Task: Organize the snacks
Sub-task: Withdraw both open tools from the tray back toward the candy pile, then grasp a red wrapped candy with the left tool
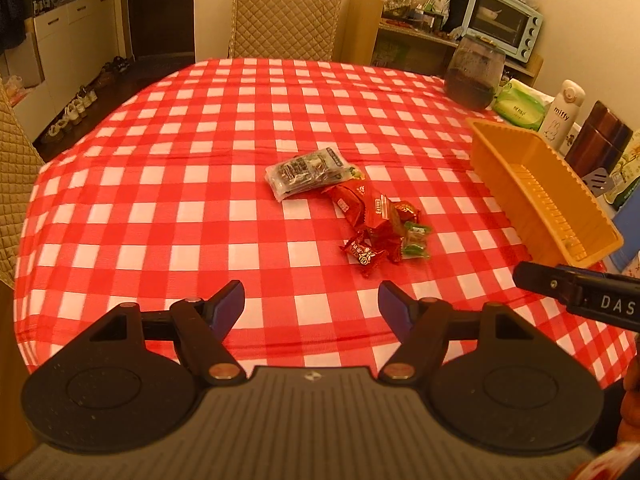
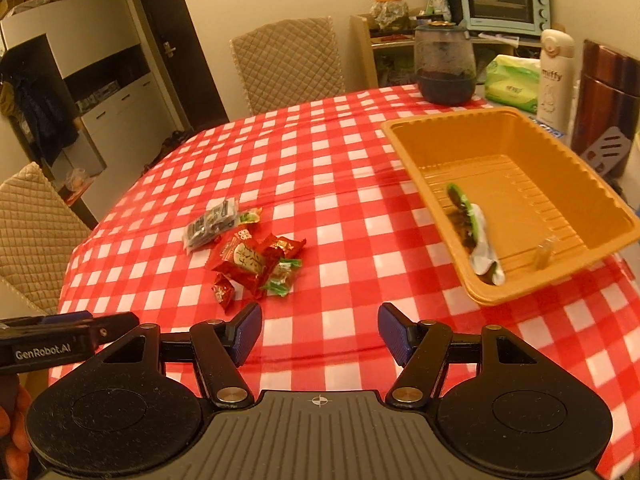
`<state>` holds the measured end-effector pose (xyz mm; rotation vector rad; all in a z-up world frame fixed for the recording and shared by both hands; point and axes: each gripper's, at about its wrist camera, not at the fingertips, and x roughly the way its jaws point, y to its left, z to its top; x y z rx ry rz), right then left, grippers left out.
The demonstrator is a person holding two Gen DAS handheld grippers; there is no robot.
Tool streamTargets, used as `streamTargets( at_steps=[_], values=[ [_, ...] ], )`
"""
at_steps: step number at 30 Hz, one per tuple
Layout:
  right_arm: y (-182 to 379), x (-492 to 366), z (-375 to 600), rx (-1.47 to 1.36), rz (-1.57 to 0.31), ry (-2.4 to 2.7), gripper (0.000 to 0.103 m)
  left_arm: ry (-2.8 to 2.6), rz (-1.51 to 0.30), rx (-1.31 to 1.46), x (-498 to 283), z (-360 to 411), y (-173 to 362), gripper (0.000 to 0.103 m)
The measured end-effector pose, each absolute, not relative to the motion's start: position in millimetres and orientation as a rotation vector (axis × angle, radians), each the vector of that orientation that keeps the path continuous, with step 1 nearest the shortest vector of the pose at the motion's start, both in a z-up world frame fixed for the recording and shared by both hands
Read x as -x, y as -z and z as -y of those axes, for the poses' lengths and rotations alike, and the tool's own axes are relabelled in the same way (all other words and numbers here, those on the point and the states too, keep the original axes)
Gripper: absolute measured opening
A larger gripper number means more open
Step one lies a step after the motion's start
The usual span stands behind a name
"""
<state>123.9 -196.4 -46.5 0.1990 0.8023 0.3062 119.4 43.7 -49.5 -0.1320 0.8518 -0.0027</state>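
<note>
A heap of snacks lies mid-table on the red-checked cloth: a clear dark packet (image 1: 306,172) (image 2: 211,224), red wrappers (image 1: 370,216) (image 2: 250,260) and small green candies (image 1: 416,240) (image 2: 282,278). An orange plastic tray (image 1: 552,208) (image 2: 436,184) stands to the right, tilted, with a green-and-white snack packet (image 2: 474,232) against its near wall. My left gripper (image 1: 311,306) hovers open short of the heap, nothing between its fingers. Near the tray's front corner my right gripper (image 2: 320,334) is open and holds nothing.
At the back right stand a dark lidded jar (image 1: 474,74) (image 2: 444,66), a tissue pack (image 1: 520,106) (image 2: 512,84), a white flask (image 1: 562,106) (image 2: 554,76) and a brown canister (image 2: 604,96). Quilted chairs (image 1: 286,16) (image 2: 288,64) flank the table. A toaster oven (image 2: 502,0) sits on a shelf behind.
</note>
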Motion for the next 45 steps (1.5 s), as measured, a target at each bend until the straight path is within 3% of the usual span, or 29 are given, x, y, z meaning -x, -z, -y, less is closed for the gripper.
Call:
streamTargets(
  at_steps=[7, 14, 21, 28, 33, 41, 45],
  values=[
    [62.8, -149.2, 188.8, -0.197, -0.815, -0.295, 0.065, 0.047, -0.860, 0.140, -146.2, -35.1, 67.5, 0.069],
    [80.0, -162.6, 186.2, -0.203, -0.836, -0.298, 0.065, 0.131, -0.858, 0.053, -171.1, -17.9, 87.9, 0.057],
    [91.1, -166.6, 187.4, -0.203, -0.857, -0.292, 0.065, 0.259, -0.845, -0.114, -191.2, -6.3, 109.7, 0.052],
    [98.6, -169.8, 185.3, -0.200, -0.873, -0.285, 0.065, 0.325, -0.824, -0.179, -202.5, -2.2, 120.7, 0.042],
    [102.2, -173.3, 182.7, -0.191, -0.878, -0.285, 0.065, 0.348, -0.818, -0.188, -204.8, -0.8, 120.9, 0.021],
    [102.7, -182.8, 167.2, -0.177, -0.853, -0.333, 0.064, 0.246, -0.844, -0.136, -190.8, -16.2, 113.8, 0.018],
    [104.7, -191.4, 154.6, -0.167, -0.841, -0.368, 0.047, 0.201, -0.844, -0.067, -180.8, -31.0, 108.2, 0.018]
  ],
)
